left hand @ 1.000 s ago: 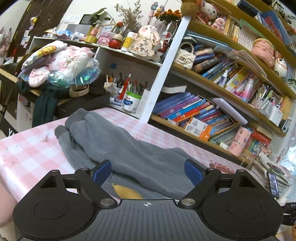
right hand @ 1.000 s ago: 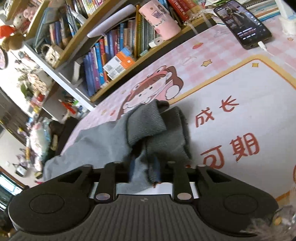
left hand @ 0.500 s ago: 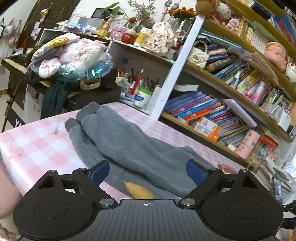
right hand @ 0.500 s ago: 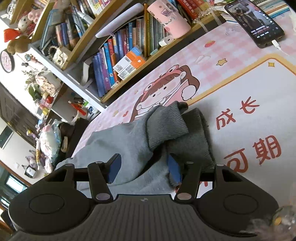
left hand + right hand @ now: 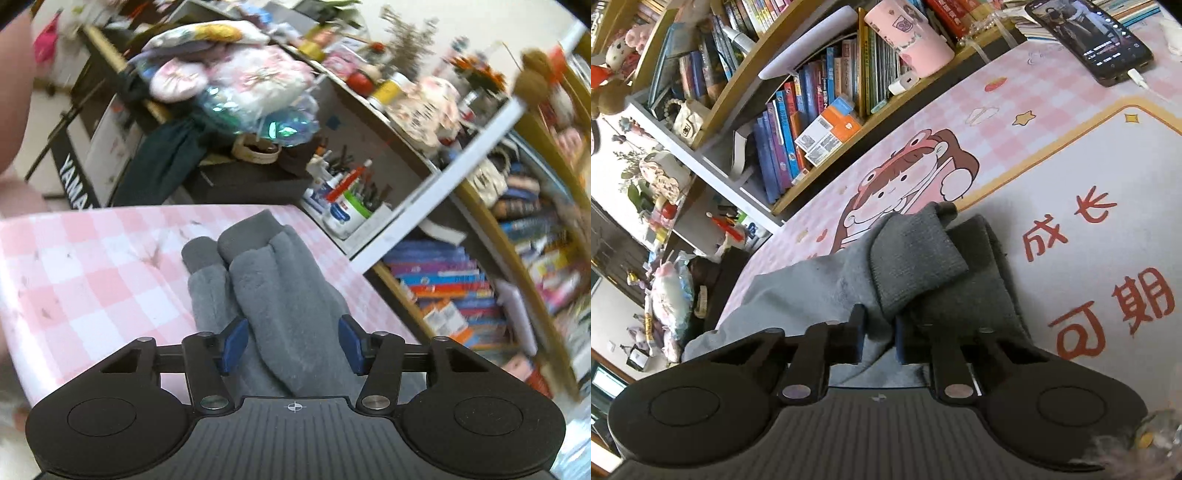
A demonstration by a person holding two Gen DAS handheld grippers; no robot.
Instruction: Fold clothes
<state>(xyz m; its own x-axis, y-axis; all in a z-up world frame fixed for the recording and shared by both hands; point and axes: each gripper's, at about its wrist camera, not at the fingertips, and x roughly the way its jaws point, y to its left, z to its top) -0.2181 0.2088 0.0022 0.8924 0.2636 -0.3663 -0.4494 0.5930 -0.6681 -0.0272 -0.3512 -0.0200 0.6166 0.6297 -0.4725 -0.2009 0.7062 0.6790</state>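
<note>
Seemingly, grey trousers (image 5: 849,280) between both hand-held grippers.

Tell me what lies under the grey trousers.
The grey trousers lie on the pink checked table cover; toward their waistband they cover part of its cartoon girl print. Whatever else lies under the cloth is hidden.

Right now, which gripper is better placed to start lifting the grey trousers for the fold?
Right gripper: it already pinches the grey trousers. The left gripper's jaws are closing around a leg.
</note>
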